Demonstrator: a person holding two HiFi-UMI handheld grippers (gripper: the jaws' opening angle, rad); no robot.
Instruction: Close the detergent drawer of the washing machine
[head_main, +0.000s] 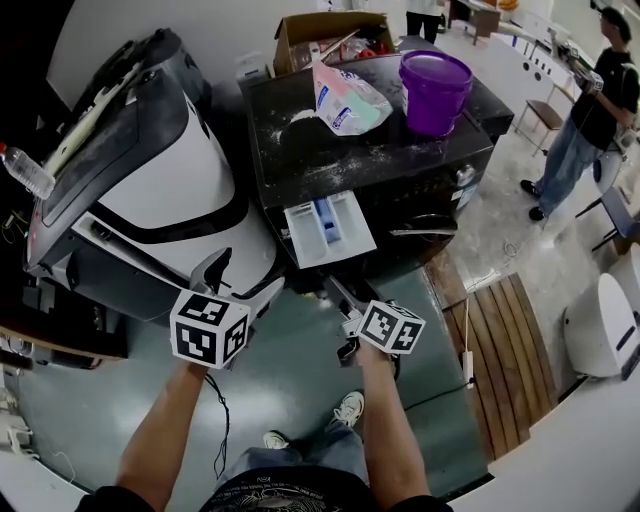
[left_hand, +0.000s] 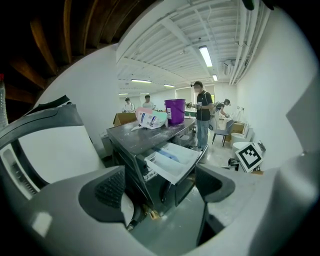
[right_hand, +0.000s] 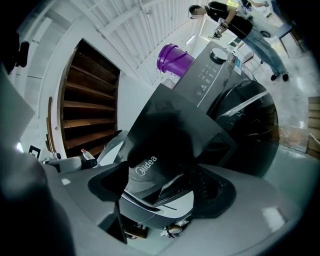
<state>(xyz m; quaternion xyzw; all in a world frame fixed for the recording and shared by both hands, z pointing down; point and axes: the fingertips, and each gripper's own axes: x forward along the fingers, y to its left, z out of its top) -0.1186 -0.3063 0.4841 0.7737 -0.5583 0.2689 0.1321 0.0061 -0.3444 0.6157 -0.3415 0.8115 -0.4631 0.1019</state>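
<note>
Drawer's not closed yet, folks. The detergent drawer (head_main: 328, 228) is pulled all the way out of the washing machine (head_main: 400, 190), sticking out past the front edge of its top surface near the left corner. You can see the white tray with the blue insert.

My left gripper (head_main: 243, 280) hangs low and off to the left of the drawer, jaws spread wide and nothing between them. It's well clear of the machine.

The right gripper (head_main: 338, 297) sits just in front of the drawer, a bit below it, jaws apart too. In the right gripper view the drawer's dark front panel with the Midea logo (right_hand: 143, 167) fills the gap between them. I can't tell if it's actually touching.

On the top surface there's a purple bucket (head_main: 435, 92) at the far right corner and a detergent bag (head_main: 345, 100) by the far edge, with white powder (head_main: 300, 118) spilled near it. A person (head_main: 590, 110) stands off to the right.
</note>
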